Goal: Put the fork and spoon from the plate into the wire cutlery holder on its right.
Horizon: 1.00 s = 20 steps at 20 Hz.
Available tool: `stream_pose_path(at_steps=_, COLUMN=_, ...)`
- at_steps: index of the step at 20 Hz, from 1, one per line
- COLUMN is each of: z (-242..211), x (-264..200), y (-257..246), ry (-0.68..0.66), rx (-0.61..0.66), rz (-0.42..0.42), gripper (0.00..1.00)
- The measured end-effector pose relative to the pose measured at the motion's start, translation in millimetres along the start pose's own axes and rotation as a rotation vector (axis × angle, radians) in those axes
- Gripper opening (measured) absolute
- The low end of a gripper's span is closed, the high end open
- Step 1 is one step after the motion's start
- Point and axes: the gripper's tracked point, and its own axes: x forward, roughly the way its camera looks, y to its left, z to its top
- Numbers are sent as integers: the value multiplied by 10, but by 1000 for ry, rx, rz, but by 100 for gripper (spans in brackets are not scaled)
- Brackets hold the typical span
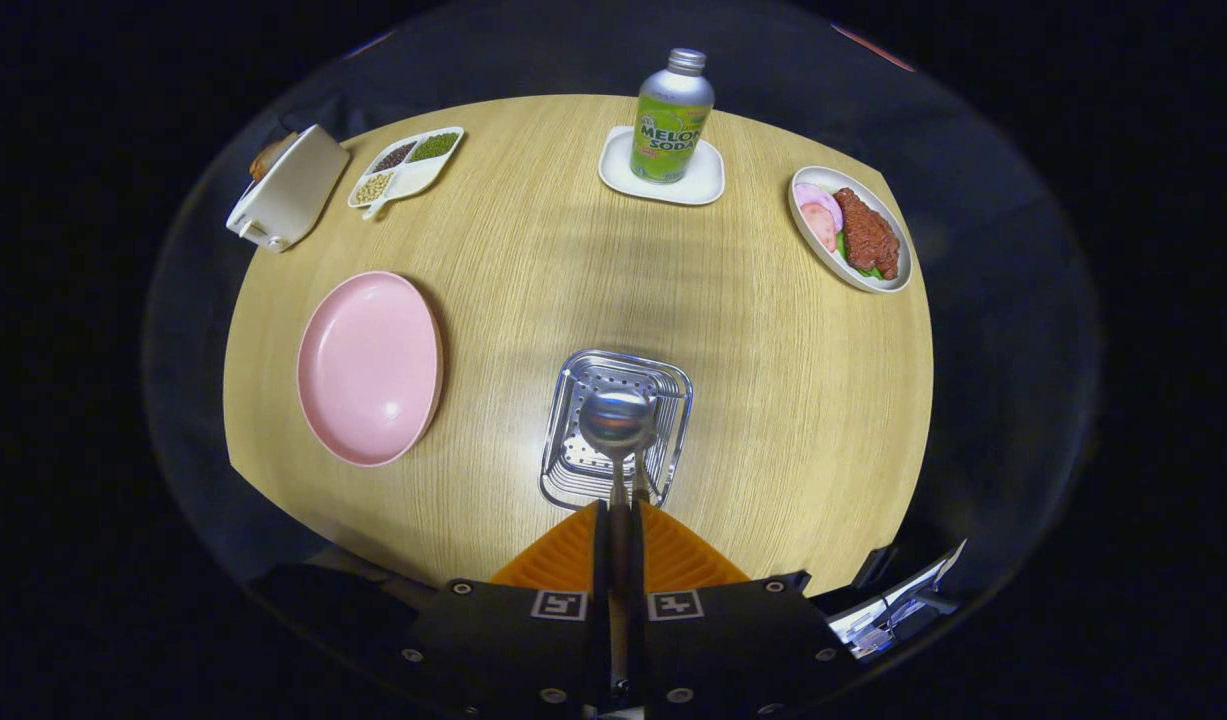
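My gripper (pixel 618 512) is shut on the handle of a metal spoon (pixel 618 420), with both fingers pressed on it. The spoon's bowl points forward and hangs directly over the open top of the wire cutlery holder (pixel 573 470), which stands just ahead of my fingers. A second thin metal piece (pixel 641 482) shows beside the spoon's neck inside the holder; I cannot tell whether it is the fork. The pink plate (pixel 370 367) lies on the wooden table to the left of the holder with nothing on it.
Beyond the holder, a green soda bottle (pixel 670 118) stands on a white coaster (pixel 703 182). A plate of meat (pixel 851 240) lies at the far right. At the far left are a divided dish of beans (pixel 406 165) and a white toaster (pixel 288 190).
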Motion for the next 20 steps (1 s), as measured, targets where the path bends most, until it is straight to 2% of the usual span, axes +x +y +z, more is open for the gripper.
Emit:
stream_pose_path(at_steps=4, z=95, x=-8, y=23, ry=-42, rx=24, rz=10, gripper=9)
stream_pose_path(at_steps=11, z=430, x=-251, y=36, ry=-237, rx=92, rz=34, gripper=9)
stream_pose_path(at_steps=17, z=1161, x=-1020, y=-173, ry=-683, rx=158, rz=-7, gripper=9)
stream_pose_path(at_steps=20, z=1368, x=-1575, y=-310, ry=-898, rx=167, rz=-62, gripper=9)
